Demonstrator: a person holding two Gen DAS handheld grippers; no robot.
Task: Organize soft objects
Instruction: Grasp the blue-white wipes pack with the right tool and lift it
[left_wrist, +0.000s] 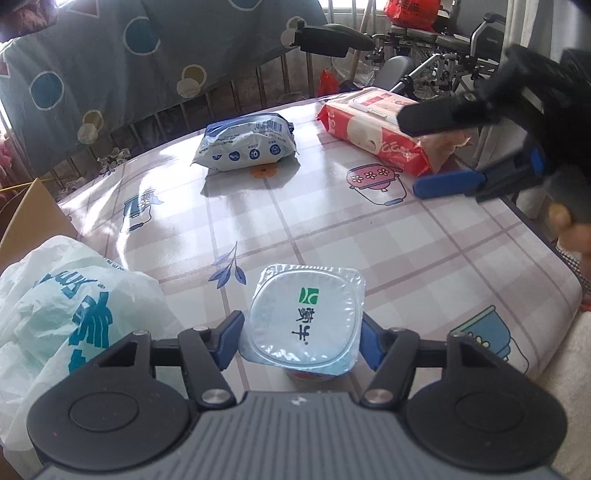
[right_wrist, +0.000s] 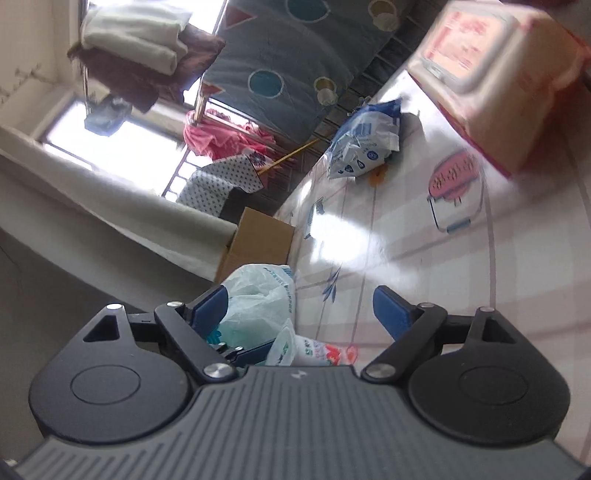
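Note:
My left gripper (left_wrist: 301, 338) is shut on a yogurt cup (left_wrist: 304, 321) with a white foil lid, held just above the table near its front edge. The cup also shows in the right wrist view (right_wrist: 317, 350). A blue and white soft pack (left_wrist: 245, 144) lies at the table's back middle. A red wet-wipes pack (left_wrist: 376, 127) lies at the back right. My right gripper (left_wrist: 432, 151) is open and empty beside the red pack, tilted on its side. In its own view the right gripper (right_wrist: 299, 306) is open with nothing between the fingers.
A white plastic bag (left_wrist: 55, 314) with blue print sits at the table's front left, beside a cardboard box (left_wrist: 29, 218). The table has a checked cloth (left_wrist: 369, 229). A metal rail with a hanging quilt (left_wrist: 110, 74) runs behind it. A wheelchair (left_wrist: 443, 55) stands at the back right.

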